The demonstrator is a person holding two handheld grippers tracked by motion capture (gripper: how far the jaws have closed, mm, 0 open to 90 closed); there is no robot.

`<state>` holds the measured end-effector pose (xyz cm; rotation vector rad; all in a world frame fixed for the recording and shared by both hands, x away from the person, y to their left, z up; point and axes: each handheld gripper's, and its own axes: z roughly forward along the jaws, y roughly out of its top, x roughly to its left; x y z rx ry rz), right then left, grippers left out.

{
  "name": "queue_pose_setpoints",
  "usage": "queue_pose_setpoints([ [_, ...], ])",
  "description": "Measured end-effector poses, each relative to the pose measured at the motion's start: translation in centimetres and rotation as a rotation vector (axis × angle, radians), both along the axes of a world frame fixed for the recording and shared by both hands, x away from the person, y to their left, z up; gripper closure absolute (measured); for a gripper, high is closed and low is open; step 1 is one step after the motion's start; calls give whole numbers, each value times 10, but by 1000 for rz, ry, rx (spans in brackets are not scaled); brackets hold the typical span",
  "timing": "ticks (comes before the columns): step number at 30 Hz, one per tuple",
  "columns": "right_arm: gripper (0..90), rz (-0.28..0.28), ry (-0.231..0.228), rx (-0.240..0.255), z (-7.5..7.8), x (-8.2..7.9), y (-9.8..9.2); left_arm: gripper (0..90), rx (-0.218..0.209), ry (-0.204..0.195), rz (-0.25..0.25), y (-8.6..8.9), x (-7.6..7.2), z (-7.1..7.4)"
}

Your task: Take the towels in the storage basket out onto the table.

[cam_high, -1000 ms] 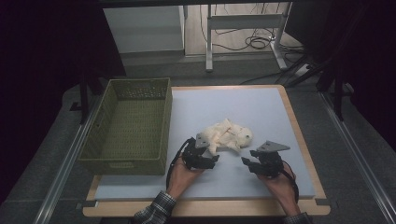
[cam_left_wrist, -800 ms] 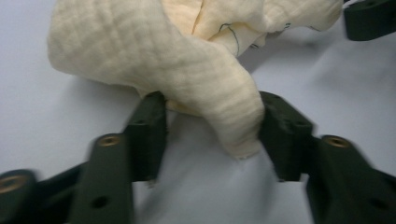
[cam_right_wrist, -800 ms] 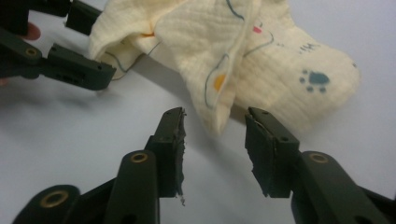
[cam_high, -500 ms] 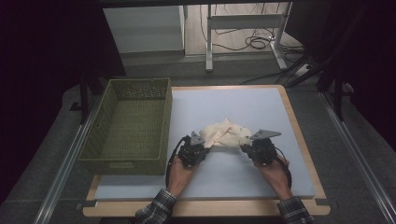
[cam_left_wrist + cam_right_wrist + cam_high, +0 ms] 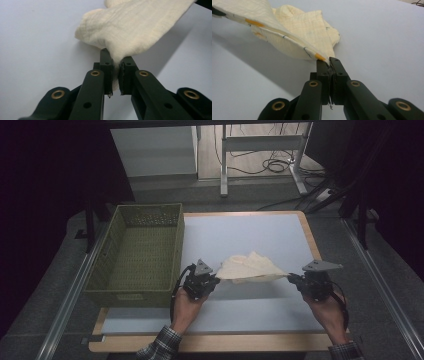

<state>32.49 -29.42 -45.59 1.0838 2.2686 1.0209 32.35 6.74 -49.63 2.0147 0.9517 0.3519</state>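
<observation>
A cream cloth (image 5: 250,267) with small orange marks hangs stretched above the pale table top (image 5: 240,235). My left gripper (image 5: 216,279) is shut on the cloth's left corner, and the left gripper view shows the cloth (image 5: 135,27) pinched between the black jaws of that gripper (image 5: 115,60). My right gripper (image 5: 290,277) is shut on the right corner; in the right gripper view the cloth (image 5: 294,32) runs away to the left from that gripper (image 5: 329,62). The cloth's far part still rests bunched on the table. Both grippers' jaws closed within the last second.
A green woven basket (image 5: 120,270) stands at the table's left side, close to my left hand. The table's wooden rim (image 5: 312,240) runs along the right. Behind the table are metal desk legs and cables on the floor (image 5: 270,167).
Both grippers closed on the cloth's corners and rose. The right gripper moved out to the right, pulling the crumpled cloth into a taut span between the two hands.
</observation>
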Motion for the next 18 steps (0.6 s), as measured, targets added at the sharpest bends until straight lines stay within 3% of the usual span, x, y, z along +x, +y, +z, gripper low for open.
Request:
queue_pose_setpoints([
  [4, 867, 17, 8, 0, -2, -16, -6, 823, 33, 9, -50, -1, -17, 2],
  [6, 865, 35, 27, 7, -10, -34, -11, 814, 38, 22, -70, -1, -25, 0],
  [12, 864, 56, 66, 10, -32, -65, -17, 790, 66, 84, -150, -1, -51, -19],
  [15, 862, 57, 86, 19, -43, -76, -21, 743, 71, 114, -164, -1, -58, -28],
  [18, 841, 54, 119, 23, -54, -84, -25, 621, 79, 130, -170, 1, -62, -34],
])
